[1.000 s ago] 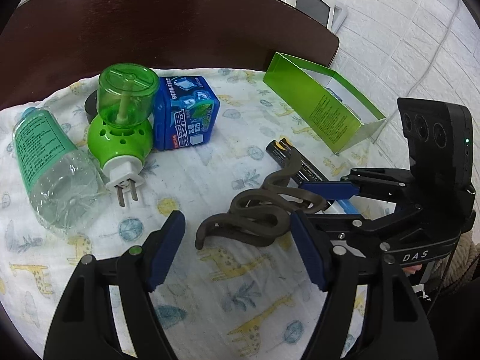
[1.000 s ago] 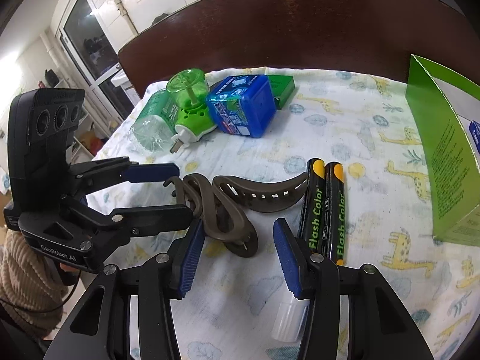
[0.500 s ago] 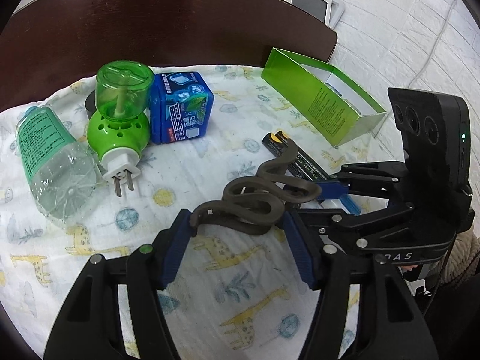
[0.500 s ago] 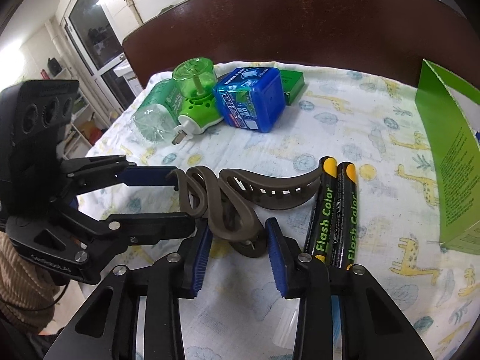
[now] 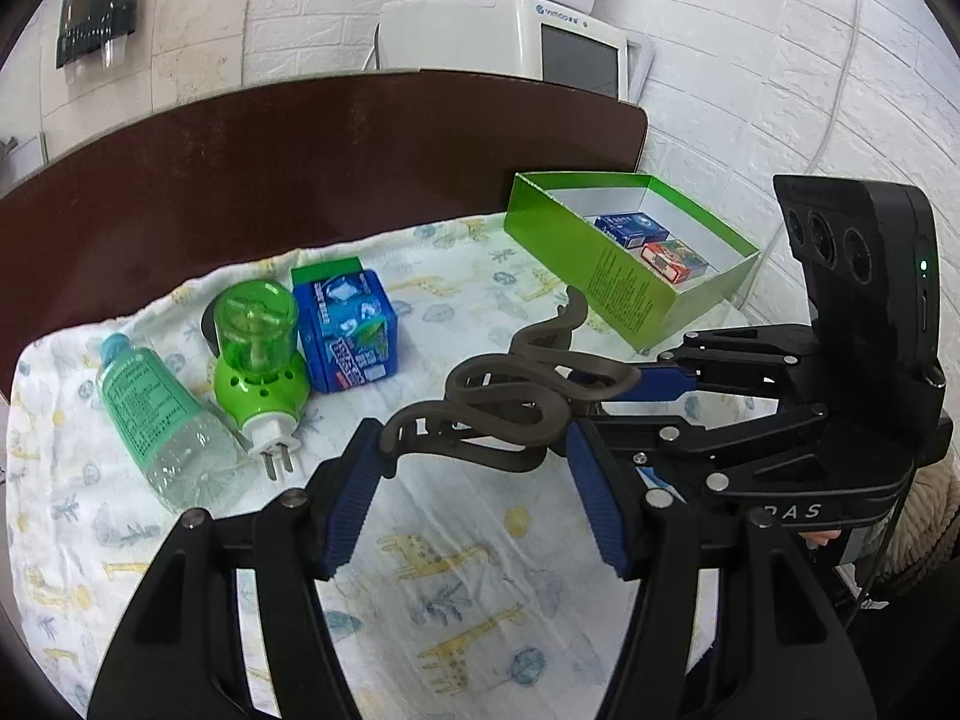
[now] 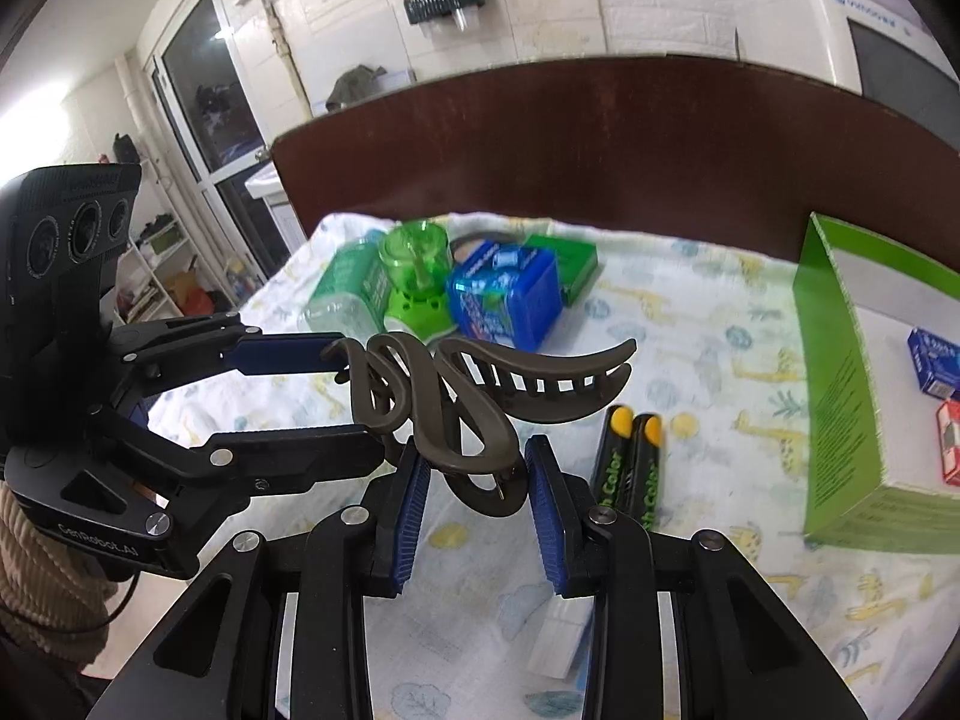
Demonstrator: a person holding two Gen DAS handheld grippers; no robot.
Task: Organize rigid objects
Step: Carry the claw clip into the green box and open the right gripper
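Left wrist view first: the brown hair claw clip is up off the giraffe-print cloth and both my grippers are on it at once. My left gripper has its blue pads narrowed onto the looped handle end, one pad touching each side. My right gripper comes in from the right, roughly crosswise to the left, and pinches the same clip near its middle.

From the right wrist view it's clearer: right gripper is closed down on the lower loop of the clip, with the toothed jaws of the clip pointing off toward the green box. Left gripper grips the far loop from the left side.

Why two hands, I reckon: the thing is curvy and springy, so one pinch would let it swivel. Holding both loops keeps it level, or it's a hand-over, can't say which.

The box sits open at the right edge of the cloth with two small packs already inside, so my guess is that's where the clip is headed. The two black markers lie on the cloth below it, untouched. Bottle, green plug-in and blue pack are grouped well apart on the left.
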